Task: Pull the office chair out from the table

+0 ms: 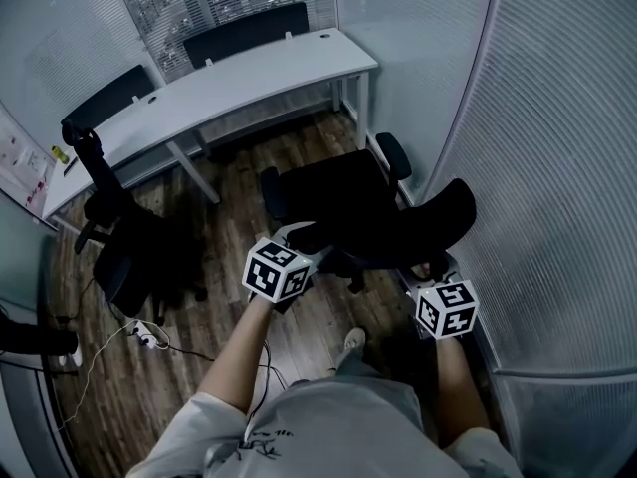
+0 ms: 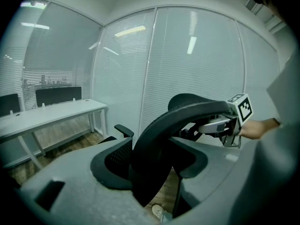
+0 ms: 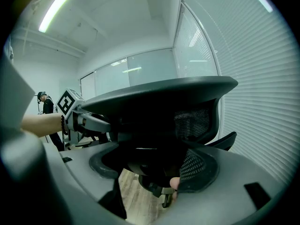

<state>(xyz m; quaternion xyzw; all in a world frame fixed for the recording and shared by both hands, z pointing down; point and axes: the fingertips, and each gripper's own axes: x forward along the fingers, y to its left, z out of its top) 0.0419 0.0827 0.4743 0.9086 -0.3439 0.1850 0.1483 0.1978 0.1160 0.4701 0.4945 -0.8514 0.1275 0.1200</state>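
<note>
The black office chair [image 1: 343, 199] stands on the wood floor, away from the white table [image 1: 249, 76], its seat toward the table. Its curved backrest [image 1: 418, 229] is nearest to me. My left gripper [image 1: 299, 239] is shut on the backrest's left end, and the rim runs between its jaws in the left gripper view [image 2: 151, 165]. My right gripper [image 1: 434, 269] is shut on the right end, with the dark mesh backrest [image 3: 159, 125] filling the gap between its jaws [image 3: 154, 167]. Each gripper shows in the other's view: the right gripper [image 2: 224, 122] and the left gripper [image 3: 89, 121].
A second black chair [image 1: 124, 242] stands at the left. Two more chairs [image 1: 244, 28] sit behind the table. A ribbed glass wall [image 1: 557, 167] runs close along the right. A power strip with cable [image 1: 146, 336] lies on the floor. A person [image 3: 46, 105] stands far off.
</note>
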